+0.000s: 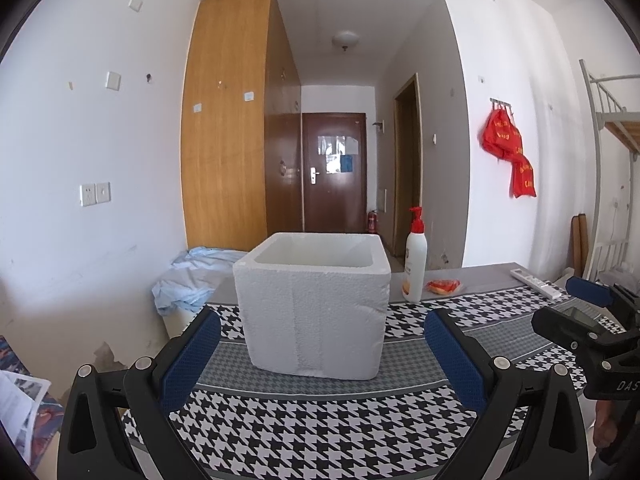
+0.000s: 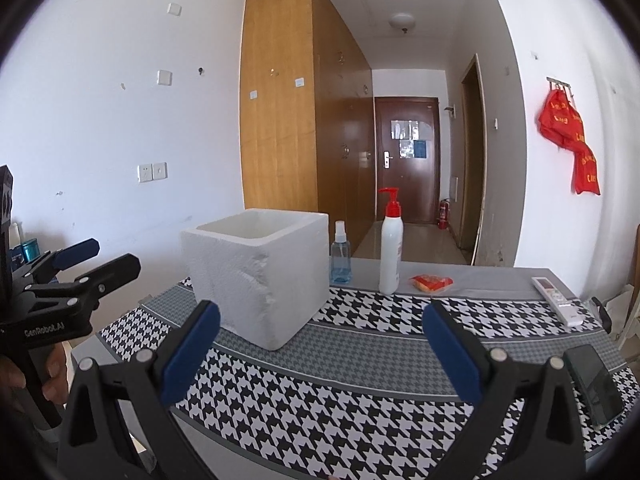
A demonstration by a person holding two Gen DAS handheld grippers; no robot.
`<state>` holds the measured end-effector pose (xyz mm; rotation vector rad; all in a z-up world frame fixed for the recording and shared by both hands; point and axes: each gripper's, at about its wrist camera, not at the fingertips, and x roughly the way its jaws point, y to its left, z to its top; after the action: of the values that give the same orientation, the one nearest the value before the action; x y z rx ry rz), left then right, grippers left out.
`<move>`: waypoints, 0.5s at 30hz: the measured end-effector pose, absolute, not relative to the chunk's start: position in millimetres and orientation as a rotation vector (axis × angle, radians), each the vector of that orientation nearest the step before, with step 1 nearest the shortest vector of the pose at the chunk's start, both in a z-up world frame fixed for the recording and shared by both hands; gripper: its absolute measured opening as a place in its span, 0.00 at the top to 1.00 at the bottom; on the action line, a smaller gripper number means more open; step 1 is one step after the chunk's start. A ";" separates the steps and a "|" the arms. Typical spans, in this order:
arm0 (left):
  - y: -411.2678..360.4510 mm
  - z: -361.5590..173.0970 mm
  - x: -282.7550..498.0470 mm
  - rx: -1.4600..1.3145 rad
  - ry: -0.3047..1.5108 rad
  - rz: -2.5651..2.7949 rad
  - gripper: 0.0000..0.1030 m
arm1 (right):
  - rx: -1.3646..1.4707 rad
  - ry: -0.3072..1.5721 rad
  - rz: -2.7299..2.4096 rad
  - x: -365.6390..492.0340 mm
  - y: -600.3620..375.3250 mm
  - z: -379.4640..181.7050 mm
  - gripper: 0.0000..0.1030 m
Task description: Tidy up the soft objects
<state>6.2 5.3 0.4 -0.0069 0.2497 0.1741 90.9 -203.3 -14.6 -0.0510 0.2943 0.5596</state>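
A white foam box (image 1: 316,304) stands open-topped on a houndstooth cloth (image 1: 328,424) that covers the table. My left gripper (image 1: 322,320) is open and empty, its blue pads just short of the box's front face. My right gripper (image 2: 320,312) is also open and empty, with the foam box (image 2: 256,272) ahead to its left. A small red soft packet (image 2: 431,282) lies behind the cloth near the far table edge, also visible as the red packet (image 1: 443,286). Each gripper appears in the other's view: the right gripper (image 1: 556,302) and the left gripper (image 2: 116,256). What is inside the box is hidden.
A white pump bottle with a red top (image 2: 391,252) and a blue spray bottle (image 2: 340,258) stand behind the box. A white remote (image 2: 557,300) and a dark phone (image 2: 594,384) lie at the right. Crumpled light-blue fabric (image 1: 192,280) sits off the table's left.
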 end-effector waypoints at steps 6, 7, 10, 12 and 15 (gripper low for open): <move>2.9 -0.4 6.0 -0.001 0.251 0.161 0.01 | -0.051 0.291 0.554 89.5 -203.5 -13.5 0.01; 2.5 0.0 5.9 0.001 0.251 0.163 0.01 | -0.050 0.291 0.553 89.6 -203.9 -13.3 0.01; 3.3 -0.4 6.0 0.002 0.251 0.163 0.01 | -0.047 0.292 0.554 89.9 -204.0 -13.6 0.01; 3.2 -1.2 6.4 0.003 0.251 0.163 0.01 | -0.050 0.292 0.556 89.9 -203.1 -14.0 0.01; 3.8 -2.0 6.4 -0.001 0.252 0.157 0.01 | -0.050 0.294 0.557 90.4 -203.5 -14.1 0.01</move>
<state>6.4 3.8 -2.0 -0.0006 0.2517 0.1572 90.4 -203.5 -14.1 -0.0497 0.2935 0.5575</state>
